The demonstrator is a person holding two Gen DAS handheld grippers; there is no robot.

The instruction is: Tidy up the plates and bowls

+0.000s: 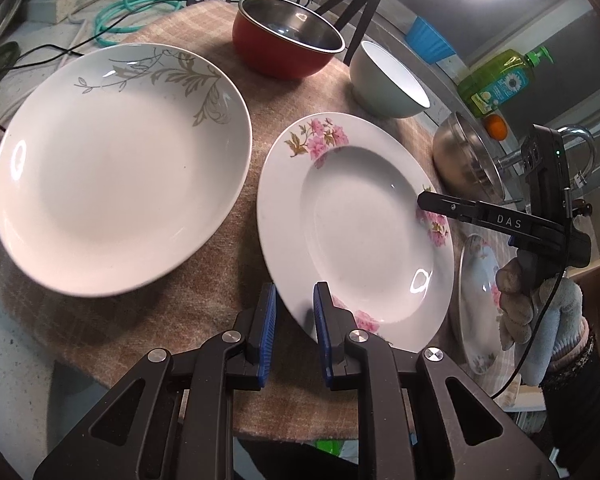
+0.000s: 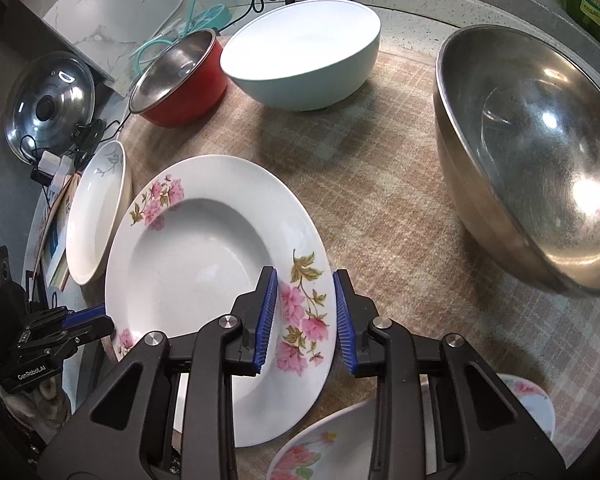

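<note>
A white deep plate with pink flowers [image 1: 360,232] [image 2: 196,264] sits tilted over the checked cloth. My left gripper [image 1: 295,320] is shut on its near-left rim, one blue pad on top of the rim and one outside it. In the right wrist view the left gripper [image 2: 96,318] shows at the plate's left edge. My right gripper [image 2: 306,316] is shut on the opposite flowered rim and reaches in from the right [image 1: 424,202], held by a gloved hand [image 1: 540,320]. A large white plate with grey leaves [image 1: 116,168] [image 2: 94,208] lies to the left.
At the back stand a red steel-lined bowl [image 1: 288,36] [image 2: 180,84] and a pale bowl [image 1: 388,80] [image 2: 300,60]. A large steel bowl [image 1: 460,156] [image 2: 532,152] is on the right. A small floral plate [image 1: 478,296] [image 2: 324,452] lies partly under the held plate. A pot lid [image 2: 48,100] and cables lie off the cloth.
</note>
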